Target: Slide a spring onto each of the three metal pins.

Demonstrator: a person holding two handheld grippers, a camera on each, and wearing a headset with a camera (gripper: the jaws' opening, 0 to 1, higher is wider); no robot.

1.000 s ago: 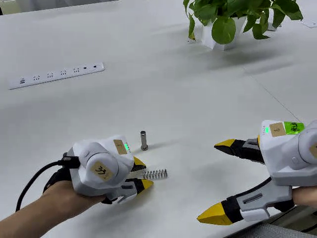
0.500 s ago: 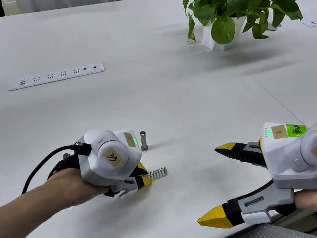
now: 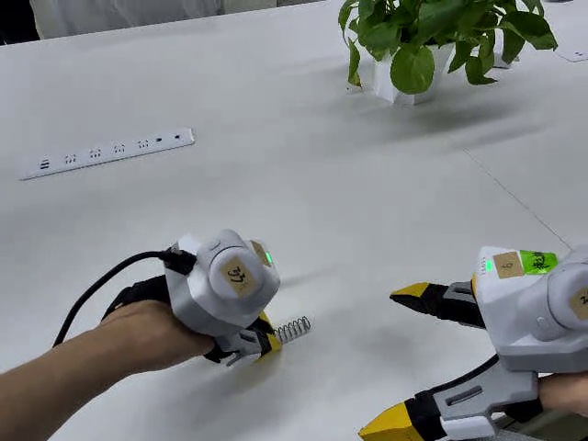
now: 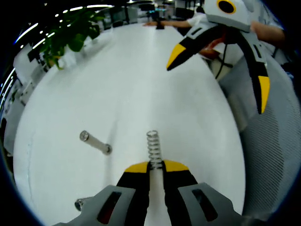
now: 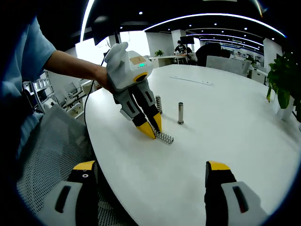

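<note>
Silver coil spring (image 4: 154,147), straight, undeformed

Left gripper (image 3: 266,342) clamps 1 spring (image 3: 293,329) near the bench (image 3: 303,184) front edge; right gripper (image 3: 393,363), jaws spread, occupies the front-right corner.

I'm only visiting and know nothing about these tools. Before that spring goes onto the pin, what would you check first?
1. Grip: left gripper is shut on one end of the spring: ok.
2. The spring's free end sticks out past the jaws, uncovered: ok.
3. Bare pin stands upright with nothing on it: ok.
4. Spring lined up above the pin: not ok; it points sideways, low by the tabletop.
5. Right gripper is open and apart from the work: ok.
6. Where all three pins stand: cannot tell.
</note>
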